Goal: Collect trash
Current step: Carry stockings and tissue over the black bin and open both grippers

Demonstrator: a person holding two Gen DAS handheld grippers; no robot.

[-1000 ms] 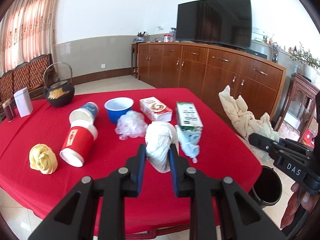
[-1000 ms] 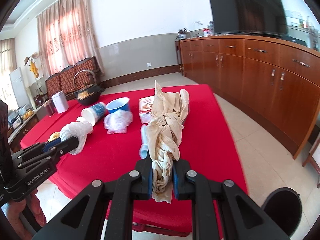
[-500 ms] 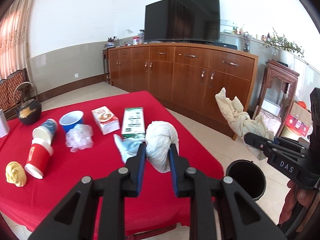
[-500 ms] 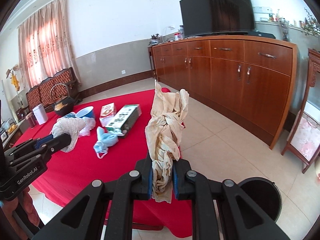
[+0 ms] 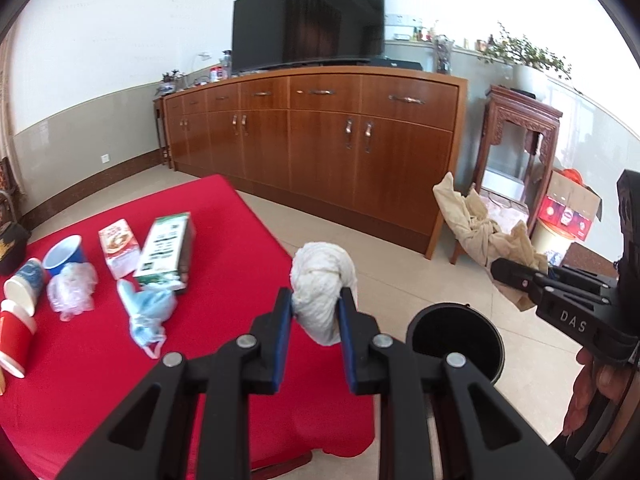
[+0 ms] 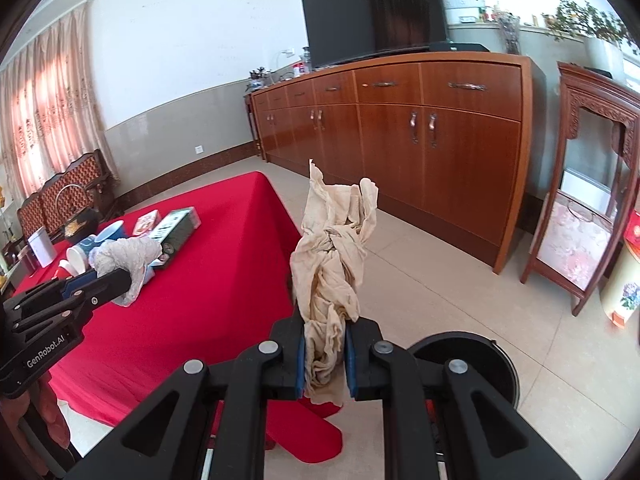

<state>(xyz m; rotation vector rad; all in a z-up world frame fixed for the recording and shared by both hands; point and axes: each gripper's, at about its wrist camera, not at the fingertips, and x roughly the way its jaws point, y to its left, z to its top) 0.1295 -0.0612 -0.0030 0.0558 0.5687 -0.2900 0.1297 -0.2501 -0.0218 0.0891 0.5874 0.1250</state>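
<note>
In the left wrist view, the left gripper [image 5: 316, 312] is clamping a crumpled white wad [image 5: 323, 280] between its blue pads, holding it in the air just past the corner of the red table [image 5: 224, 280]. The black trash bin [image 5: 456, 340] is standing on the tiled floor just beside that table corner, its dark mouth facing up, to the right of the wad. Lying on the table are a green carton [image 5: 165, 249], a red-and-white box [image 5: 118, 247], a light blue face mask [image 5: 146, 312], a clear plastic bag [image 5: 72, 292], a blue cup [image 5: 63, 255] and a red paper cup [image 5: 14, 340]. Beyond the bin the right gripper [image 5: 516, 276] is gripping a beige crumpled paper [image 5: 480, 232]. In the right wrist view, the right gripper [image 6: 325, 360] is squeezing the beige crumpled paper [image 6: 332, 260] tight between its pads, the paper standing up above the floor beside the table corner [image 6: 256, 248]. The trash bin [image 6: 480, 356] is sitting just behind the right finger, partly hidden. Over the table edge, the left gripper [image 6: 124, 276] is pinching the white wad [image 6: 128, 260].
</note>
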